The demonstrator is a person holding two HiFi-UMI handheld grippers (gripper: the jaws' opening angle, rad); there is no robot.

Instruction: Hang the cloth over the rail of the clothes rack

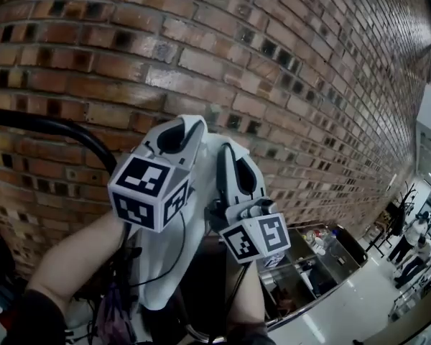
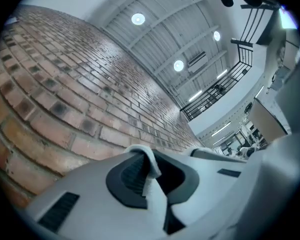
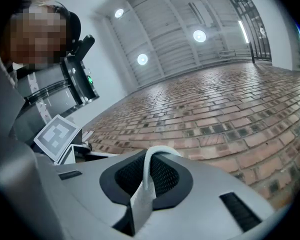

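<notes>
A white cloth [image 1: 165, 264] hangs from both grippers, which are raised side by side in front of the brick wall. In the head view my left gripper [image 1: 174, 132] is shut on the cloth's upper edge. My right gripper [image 1: 233, 167] pinches the same edge just to its right and slightly lower. In the left gripper view a fold of the cloth [image 2: 151, 165] shows between the closed jaws. A cloth strip [image 3: 146, 184] is likewise clamped in the right gripper view. The rack's black rail [image 1: 57, 129] curves in from the left, behind and below the left gripper.
The brick wall [image 1: 287, 63] fills the background close ahead. A metal counter [image 1: 323, 261] with clutter stands lower right. People [image 1: 414, 241] and a coat stand [image 1: 402, 201] are far right. Dark items hang below the rail at lower left.
</notes>
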